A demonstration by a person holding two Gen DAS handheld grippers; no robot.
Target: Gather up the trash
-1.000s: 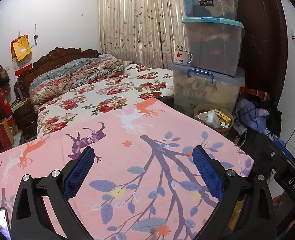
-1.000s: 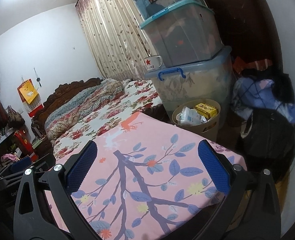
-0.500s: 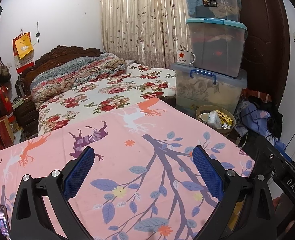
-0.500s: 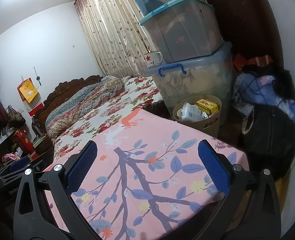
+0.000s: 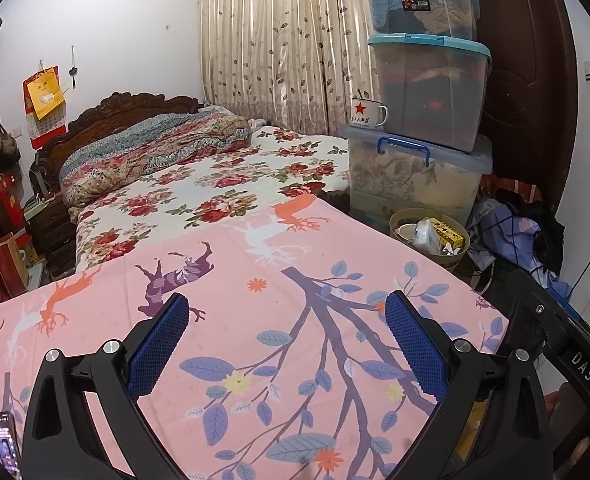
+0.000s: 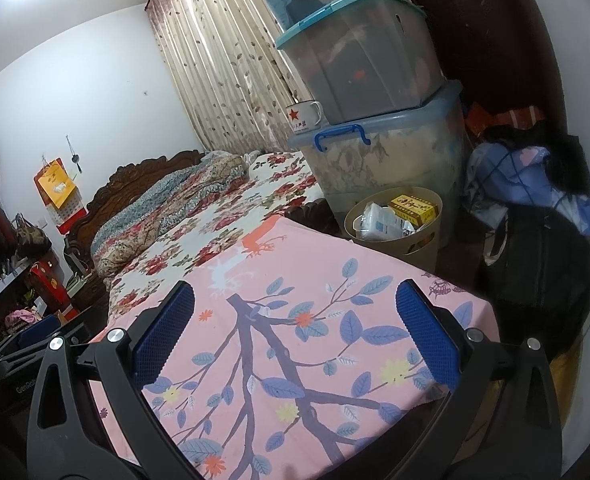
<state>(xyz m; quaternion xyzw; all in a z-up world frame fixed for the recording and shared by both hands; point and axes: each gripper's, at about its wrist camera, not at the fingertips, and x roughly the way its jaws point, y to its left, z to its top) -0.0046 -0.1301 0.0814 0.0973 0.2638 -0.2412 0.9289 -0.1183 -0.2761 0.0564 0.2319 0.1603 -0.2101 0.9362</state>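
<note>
Pink cloth (image 5: pixel 279 320), floral bed (image 5: pixel 223 184), stacked storage boxes (image 5: pixel 427 80), enamel mug (image 5: pixel 367 112)

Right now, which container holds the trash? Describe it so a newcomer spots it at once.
Find the stack of three clear storage boxes at the far corner of the bed. On the floor in front of the bottom box stands a round beige wastebasket. Unlike the lidded boxes, it is open-topped, with a yellow carton and white packets showing inside.
</note>
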